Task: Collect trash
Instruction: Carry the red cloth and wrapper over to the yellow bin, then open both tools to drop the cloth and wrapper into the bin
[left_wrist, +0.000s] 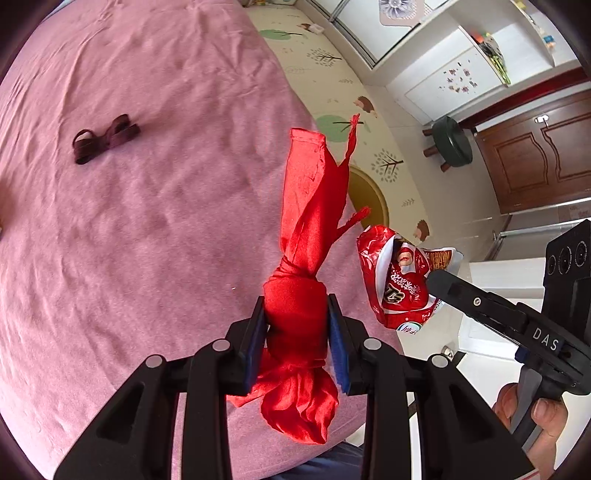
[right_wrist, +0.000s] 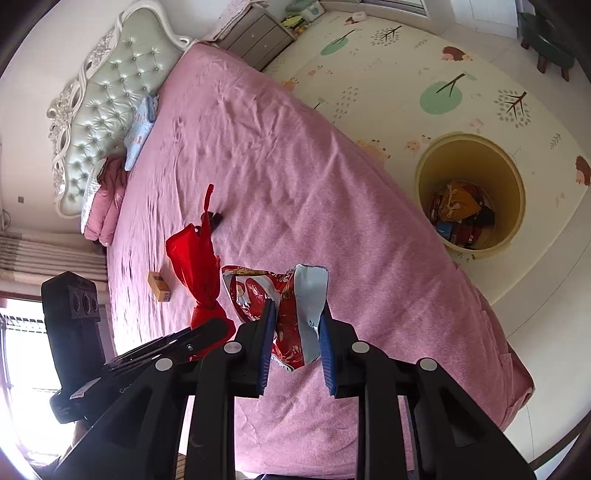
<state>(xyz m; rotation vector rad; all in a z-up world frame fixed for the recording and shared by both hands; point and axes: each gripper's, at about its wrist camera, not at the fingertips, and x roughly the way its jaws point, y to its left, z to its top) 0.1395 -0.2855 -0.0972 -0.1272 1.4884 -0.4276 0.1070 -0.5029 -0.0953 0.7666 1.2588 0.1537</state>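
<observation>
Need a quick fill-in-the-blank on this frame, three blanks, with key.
The left gripper is shut on a knotted ____ satin cloth. The right gripper holds a crumpled red snack ____. The round yellow bin stands on the ____ beside the pink bed.
Missing: red; wrapper; floor

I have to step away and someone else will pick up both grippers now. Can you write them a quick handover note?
Left gripper: shut on the knotted red cloth, held above the pink bed.
Right gripper: shut on the red snack wrapper.
The yellow bin on the floor beside the bed already holds trash.
Left: drop both items in; a dark hair tie and a small box remain on the bed.
</observation>
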